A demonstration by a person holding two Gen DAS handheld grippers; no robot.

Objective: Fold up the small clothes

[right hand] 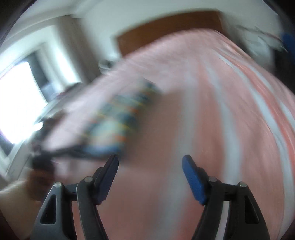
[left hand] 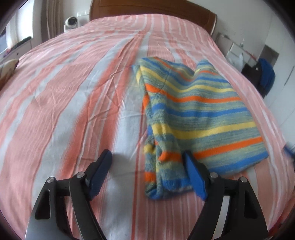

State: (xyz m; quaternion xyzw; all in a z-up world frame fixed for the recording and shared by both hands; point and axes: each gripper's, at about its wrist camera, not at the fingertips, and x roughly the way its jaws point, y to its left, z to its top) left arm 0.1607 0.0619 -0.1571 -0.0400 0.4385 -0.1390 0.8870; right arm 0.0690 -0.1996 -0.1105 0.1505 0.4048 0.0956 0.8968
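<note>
A striped knit sweater (left hand: 199, 114) in blue, yellow, orange and green lies folded on the pink-and-white striped bed sheet (left hand: 73, 96), right of centre. One sleeve is folded in along its left side and runs down toward me. My left gripper (left hand: 147, 155) is open just above the sheet. Its right finger (left hand: 193, 175) stands over the sleeve's near end, and the pads press on nothing. The right wrist view is badly blurred. There my right gripper (right hand: 150, 157) is open and empty over bare sheet, with the sweater (right hand: 121, 114) up and to its left.
A brown wooden headboard (left hand: 147, 9) closes off the far end of the bed. A white round device (left hand: 71, 22) sits beside it at the back left. Dark and blue items (left hand: 265, 75) stand off the right edge. A bright window (right hand: 20, 103) and a blurred hand (right hand: 16, 192) show at the left.
</note>
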